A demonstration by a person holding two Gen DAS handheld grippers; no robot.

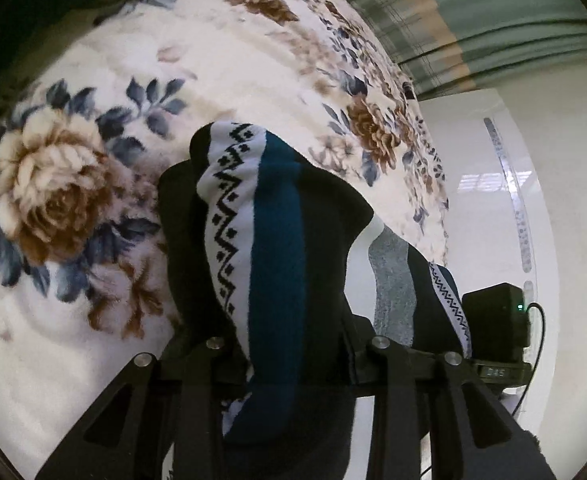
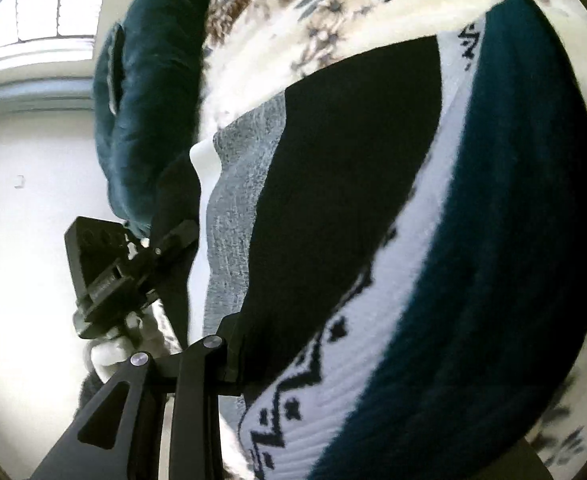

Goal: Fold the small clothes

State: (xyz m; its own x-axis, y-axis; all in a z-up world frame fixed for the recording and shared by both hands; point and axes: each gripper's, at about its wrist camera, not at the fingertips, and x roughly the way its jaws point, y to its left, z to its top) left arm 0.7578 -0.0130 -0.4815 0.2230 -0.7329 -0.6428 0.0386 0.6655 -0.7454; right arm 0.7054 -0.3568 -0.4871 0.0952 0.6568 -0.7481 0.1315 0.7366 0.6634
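Observation:
A small knitted garment [image 1: 277, 232] with black, teal, grey and white zigzag stripes hangs lifted above a floral blanket. My left gripper [image 1: 289, 344] is shut on one edge of it, the cloth draping over and hiding the fingertips. In the right wrist view the same garment [image 2: 373, 200] fills the frame; my right gripper [image 2: 253, 360] is shut on its other edge, with only the left finger [image 2: 229, 344] showing. The left gripper [image 2: 133, 264] also shows there, at the left, holding the cloth.
A cream blanket with brown and blue flowers [image 1: 93, 160] covers the bed below. A dark teal pillow [image 2: 149, 92] lies at its far end. White floor [image 1: 493, 200] lies beside the bed, and a window [image 2: 33, 12] is in the far wall.

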